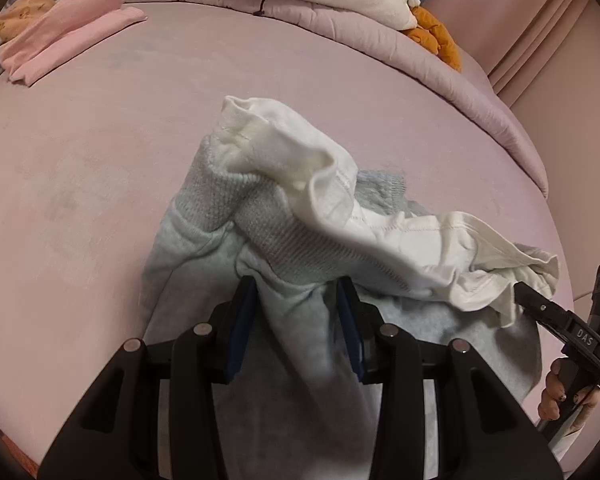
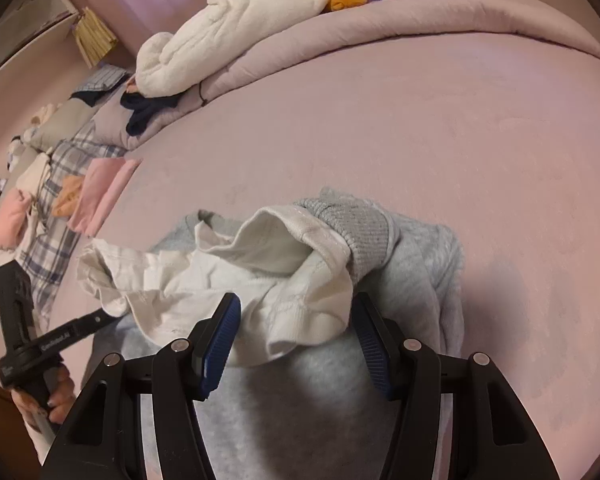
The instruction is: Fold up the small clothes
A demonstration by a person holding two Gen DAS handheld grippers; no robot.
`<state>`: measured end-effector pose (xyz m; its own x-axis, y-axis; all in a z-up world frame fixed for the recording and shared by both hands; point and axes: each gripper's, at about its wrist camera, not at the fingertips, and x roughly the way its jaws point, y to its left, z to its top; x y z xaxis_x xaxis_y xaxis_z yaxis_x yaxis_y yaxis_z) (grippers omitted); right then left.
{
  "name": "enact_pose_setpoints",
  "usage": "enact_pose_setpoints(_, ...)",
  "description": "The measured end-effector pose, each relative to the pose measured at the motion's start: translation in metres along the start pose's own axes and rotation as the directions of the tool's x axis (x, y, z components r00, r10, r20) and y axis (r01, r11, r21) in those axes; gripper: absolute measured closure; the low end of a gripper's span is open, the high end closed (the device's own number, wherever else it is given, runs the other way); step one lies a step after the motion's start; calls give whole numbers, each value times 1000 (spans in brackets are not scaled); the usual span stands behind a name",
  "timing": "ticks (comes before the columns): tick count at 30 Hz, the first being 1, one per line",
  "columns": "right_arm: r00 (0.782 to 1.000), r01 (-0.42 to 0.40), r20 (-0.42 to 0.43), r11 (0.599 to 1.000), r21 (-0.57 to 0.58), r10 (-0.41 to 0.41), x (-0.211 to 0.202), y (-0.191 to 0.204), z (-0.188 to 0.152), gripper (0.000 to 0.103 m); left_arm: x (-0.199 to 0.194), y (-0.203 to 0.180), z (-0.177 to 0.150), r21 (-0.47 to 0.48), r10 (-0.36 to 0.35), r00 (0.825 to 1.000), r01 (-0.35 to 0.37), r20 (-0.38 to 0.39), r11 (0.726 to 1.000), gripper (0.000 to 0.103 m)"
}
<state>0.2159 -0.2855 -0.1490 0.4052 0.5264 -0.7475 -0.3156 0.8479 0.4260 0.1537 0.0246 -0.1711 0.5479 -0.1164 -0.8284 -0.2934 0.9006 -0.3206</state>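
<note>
Grey fleece garment (image 1: pixel 300 320) w/ ribbed cuff, white cotton lining, crumpled on pink bed (image 1: pixel 100 180). Left hand-held gripper (image 1: pixel 296 312) pinches grey fabric. Right hand-held gripper (image 2: pixel 296 328) spread, straddling white fold.

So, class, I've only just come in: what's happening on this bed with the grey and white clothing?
A person is working with a hand-held gripper in each hand over a pink bed. The left gripper has grey sweatshirt fabric bunched between its fingers. The right gripper sits open over the white garment draped on top of the grey one. Both pieces are crumpled, not yet folded. A folded pink item lies at the far side.
</note>
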Motion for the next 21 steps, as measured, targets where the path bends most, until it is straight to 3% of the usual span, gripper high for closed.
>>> enact_pose_setpoints(4, 1000, -18, 26, 1000, 10, 18, 3, -3, 6, 46, 9, 0, 9, 15, 5, 1000, -5, -2, 1000, 61)
enact_pose_setpoints(13, 986, 22, 164, 996, 88, -36, -9, -22, 19, 46, 19, 10, 38, -20, -13, 1000, 13, 7, 1000, 53)
enact_pose_setpoints(17, 985, 43, 163, 997, 68, -54, -18, -25, 19, 46, 7, 13, 43, -21, -19, 999, 20, 51, 1000, 43)
enact_pose_setpoints(21, 985, 59, 158, 997, 50, -66, -22, -23, 21, 46, -3, 20, 43, -40, -39, 998, 41, 59, 998, 42)
